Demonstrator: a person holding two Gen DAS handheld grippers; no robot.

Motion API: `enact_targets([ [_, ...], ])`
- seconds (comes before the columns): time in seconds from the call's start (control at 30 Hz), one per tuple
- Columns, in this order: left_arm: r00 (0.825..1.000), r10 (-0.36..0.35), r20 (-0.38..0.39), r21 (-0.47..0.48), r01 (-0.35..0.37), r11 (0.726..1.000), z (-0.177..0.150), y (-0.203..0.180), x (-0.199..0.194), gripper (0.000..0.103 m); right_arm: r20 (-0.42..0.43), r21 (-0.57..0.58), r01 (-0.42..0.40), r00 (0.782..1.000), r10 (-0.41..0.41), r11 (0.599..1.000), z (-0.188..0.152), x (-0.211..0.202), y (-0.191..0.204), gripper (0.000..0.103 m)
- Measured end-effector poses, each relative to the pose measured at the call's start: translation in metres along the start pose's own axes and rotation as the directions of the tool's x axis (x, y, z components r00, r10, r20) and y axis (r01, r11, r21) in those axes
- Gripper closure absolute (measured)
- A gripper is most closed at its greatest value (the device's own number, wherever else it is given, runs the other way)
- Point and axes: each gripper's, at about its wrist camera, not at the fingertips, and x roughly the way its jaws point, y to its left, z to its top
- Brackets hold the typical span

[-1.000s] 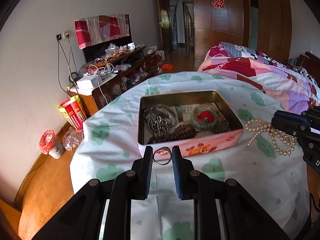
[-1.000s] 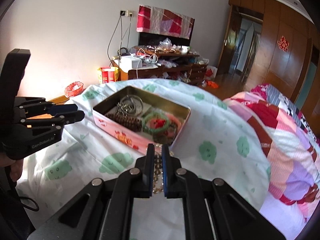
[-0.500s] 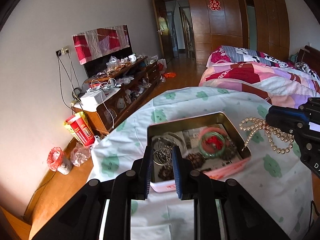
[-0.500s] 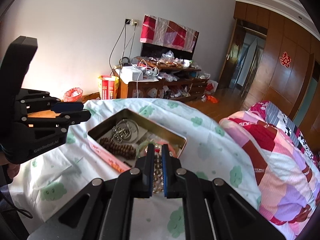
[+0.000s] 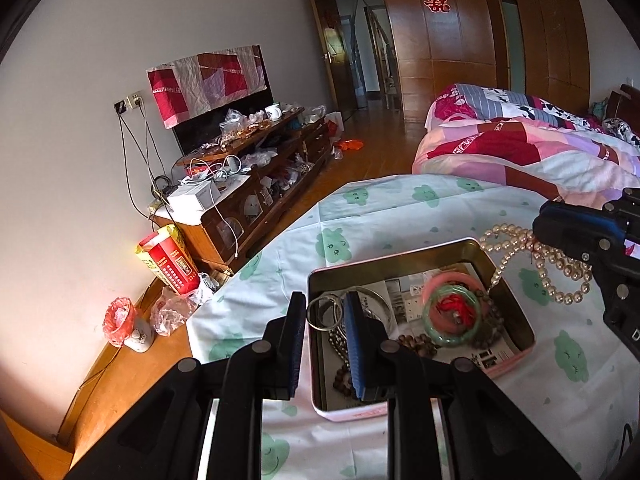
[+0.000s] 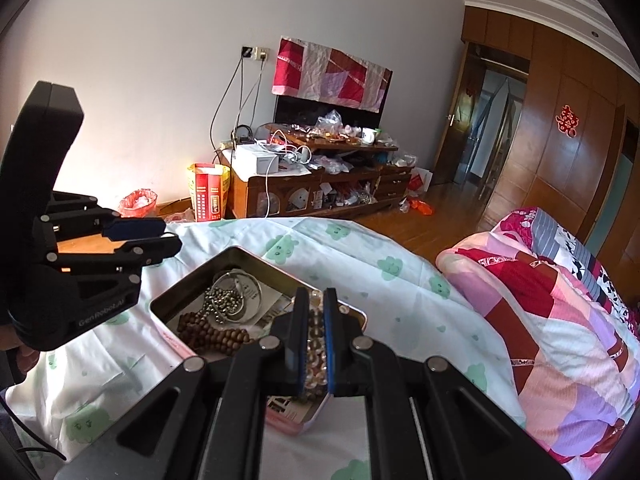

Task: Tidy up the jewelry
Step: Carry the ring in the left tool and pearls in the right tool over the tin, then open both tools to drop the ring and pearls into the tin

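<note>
Pinching a thin metal ring (image 5: 325, 313), the left gripper (image 5: 322, 322) had its jaws clamped on it over the left end of the open tin (image 5: 404, 266). The right gripper (image 6: 310, 334) was closed on a pearl necklace (image 5: 538, 264) dangling above the tin's right edge. The tin sat mid-frame on a green-patterned sheet (image 5: 400, 216).

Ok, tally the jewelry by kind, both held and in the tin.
Pearl strand, in right gripper: 1
Silver ring, in left gripper: 1
Bangles in tin: 3 (green bangle, pink bangle, silver bangle)
Brown bead string: at least 1
Metal ball chain: 1
Total: 7 told apart
</note>
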Motion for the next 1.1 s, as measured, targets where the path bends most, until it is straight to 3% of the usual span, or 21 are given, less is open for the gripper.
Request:
enact_targets([
  [1.1,0.996,0.019,-0.089,0.012,-0.018,1.000,-0.004,-0.011,0.061,0.083,-0.072,0.066,-0.031,0.997,0.036,0.997,-0.019,0.064,0.001,0.094],
])
